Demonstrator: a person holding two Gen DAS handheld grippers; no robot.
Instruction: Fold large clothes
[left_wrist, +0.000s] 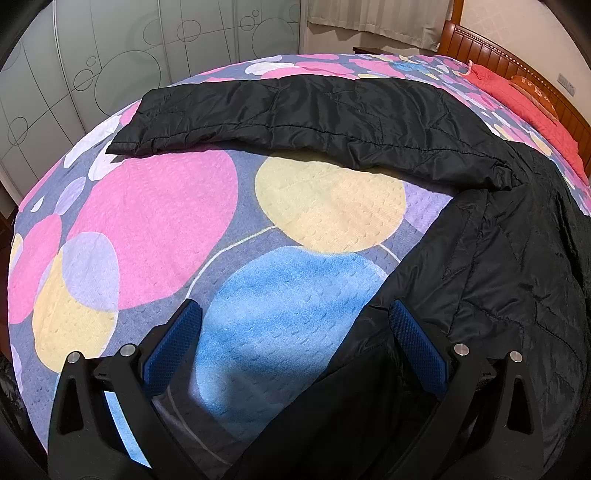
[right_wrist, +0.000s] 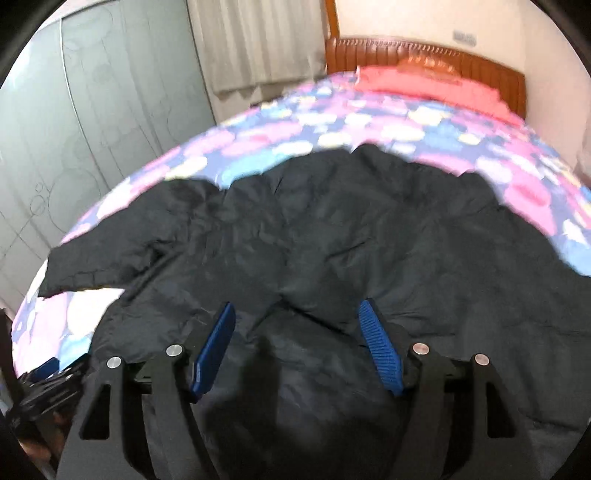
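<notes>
A large black quilted jacket (left_wrist: 491, 266) lies spread on the bed. One sleeve (left_wrist: 295, 114) stretches out to the left across the bedspread. My left gripper (left_wrist: 293, 314) is open and empty, hovering over the jacket's lower left edge, with its right finger over the black fabric. In the right wrist view the jacket's body (right_wrist: 332, 240) fills the middle, blurred by motion, with the sleeve (right_wrist: 110, 254) at the left. My right gripper (right_wrist: 297, 310) is open and empty above the jacket's lower middle.
The bed has a bedspread (left_wrist: 166, 221) with pink, yellow and blue circles. A red pillow (left_wrist: 524, 107) and wooden headboard (right_wrist: 424, 55) are at the far end. Frosted wardrobe doors (left_wrist: 110, 62) and a curtain (right_wrist: 251, 40) stand beyond the bed's left side.
</notes>
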